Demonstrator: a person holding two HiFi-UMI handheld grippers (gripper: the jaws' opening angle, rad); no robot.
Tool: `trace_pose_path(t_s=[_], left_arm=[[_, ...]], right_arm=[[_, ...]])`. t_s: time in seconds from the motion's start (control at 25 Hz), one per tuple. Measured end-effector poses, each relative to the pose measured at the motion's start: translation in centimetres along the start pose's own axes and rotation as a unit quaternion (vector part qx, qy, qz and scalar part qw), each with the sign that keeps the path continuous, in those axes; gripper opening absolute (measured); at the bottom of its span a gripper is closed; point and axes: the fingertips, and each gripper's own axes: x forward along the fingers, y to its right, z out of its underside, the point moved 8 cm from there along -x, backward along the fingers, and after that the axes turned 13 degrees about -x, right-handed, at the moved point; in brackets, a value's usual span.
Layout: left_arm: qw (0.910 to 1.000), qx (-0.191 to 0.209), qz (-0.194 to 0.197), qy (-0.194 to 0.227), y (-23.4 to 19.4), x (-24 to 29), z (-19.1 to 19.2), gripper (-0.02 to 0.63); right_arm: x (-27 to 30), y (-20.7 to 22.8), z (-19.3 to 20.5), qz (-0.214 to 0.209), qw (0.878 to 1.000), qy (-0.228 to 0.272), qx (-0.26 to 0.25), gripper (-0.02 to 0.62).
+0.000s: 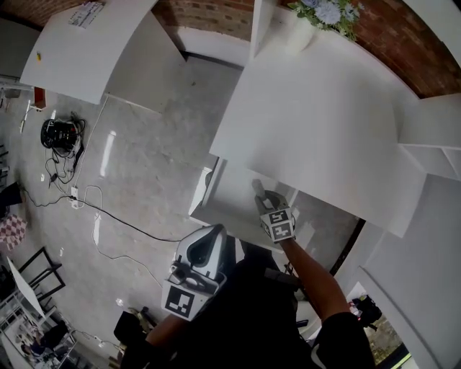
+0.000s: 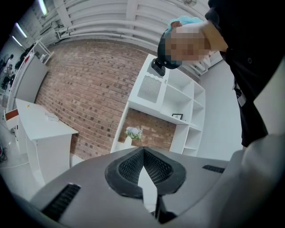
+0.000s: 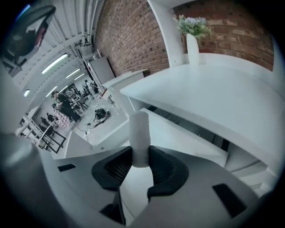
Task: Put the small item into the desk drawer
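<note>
My right gripper (image 1: pixel 258 192) is shut on the small item, a short white cylinder (image 3: pixel 139 133) that stands up from between its dark pads. The small item (image 1: pixel 256 187) hangs over the pulled-out white drawer (image 1: pixel 216 209) under the white desk top (image 1: pixel 317 130). In the right gripper view the drawer (image 3: pixel 182 140) lies just beyond the jaws, below the desk edge. My left gripper (image 1: pixel 215 234) is held lower and nearer to the body, left of the drawer. Its pads (image 2: pixel 129 167) meet at the tips with nothing between them.
A white vase of flowers (image 1: pixel 328 14) stands at the desk's far end. A second white desk (image 1: pixel 94 43) is at the left, with cables and a black object (image 1: pixel 61 135) on the floor. A white shelf unit (image 2: pixel 178 98) stands against the brick wall.
</note>
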Motion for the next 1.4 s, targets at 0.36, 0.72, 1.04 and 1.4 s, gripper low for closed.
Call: trace_pose_path(t_s=[0.36,0.72,1.04,1.4], left_arm=[[0.9998,-0.015,-0.004,-0.011,-1.6,0.6,0.9,0.021],[0.9994,-0.026,-0.003,-0.025,-2.6,1.0,1.7,0.021],[0.9991,-0.028,-0.007,-0.03,-3.2,0.8,1.9,0.021],[0.9989,-0.032,-0.005,-0.033,-3.3,0.9,1.9,0.02]], right_arm=[[5.4,-0.3,3.6,-0.006,0.997,-0.074,0.03,0.132],[8.7,-0.3,7.0,0.003,0.99,-0.129,0.049,0.132],[9.4,0.0,8.3,0.013,0.987,-0.15,0.054,0.135],[9.6,0.4,8.1,0.02,0.986,-0.152,0.065,0.141]])
